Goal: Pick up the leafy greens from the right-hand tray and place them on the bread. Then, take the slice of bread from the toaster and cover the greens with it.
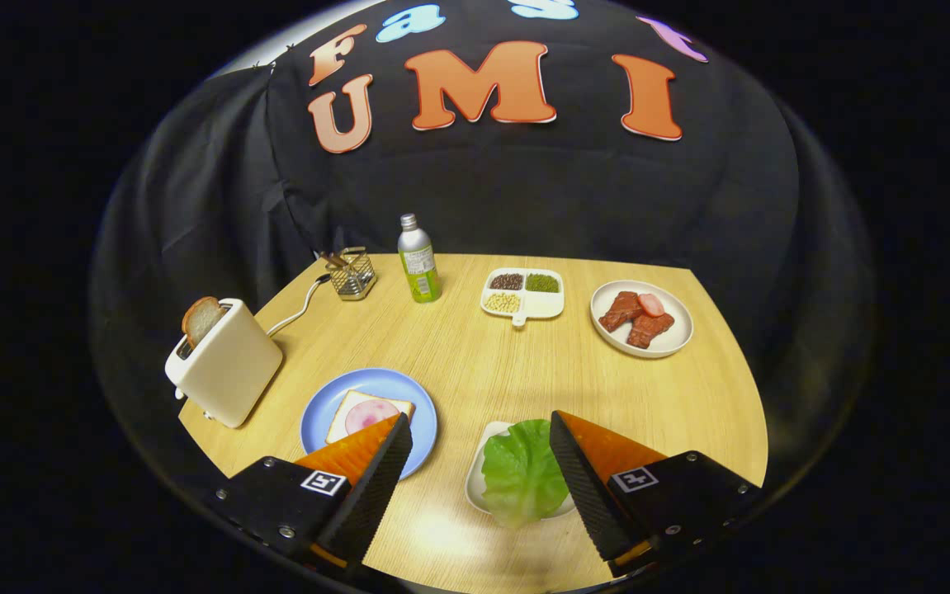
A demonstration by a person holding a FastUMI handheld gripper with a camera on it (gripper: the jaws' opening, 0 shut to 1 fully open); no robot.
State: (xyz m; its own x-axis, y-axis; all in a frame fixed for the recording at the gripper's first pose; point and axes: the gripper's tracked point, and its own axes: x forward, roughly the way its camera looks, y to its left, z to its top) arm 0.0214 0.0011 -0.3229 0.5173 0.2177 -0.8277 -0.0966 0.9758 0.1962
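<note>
a: where are we sitting relative to the crinkled green lettuce leaf (522,470)?

b: we are hovering over the pale wooden table (475,346) with the gripper (479,436) spread wide, its fingers apart and gripping nothing. the leaf is lying in the small white tray (475,478), between the fingers but crowding the right one, at about four o'clock from the midpoint.

a: touching that finger?

b: we are judging it overlapped by the right fingertip, but we cannot tell whether there is contact. the leaf's long axis is running roughly twelve to six, along the fingers.

a: and the target?

b: the square slice of white bread with a pink round of ham (369,414) is resting on the round blue plate (421,404), at ten o'clock from the leaf, partly behind the left finger.

a: the toaster?

b: the cream plastic toaster (224,363) is standing at nine o'clock beyond the plate, a browned slice of toast (201,318) poking out of its slot.

a: so we are shifting slightly rightward and down first, we think.
</note>
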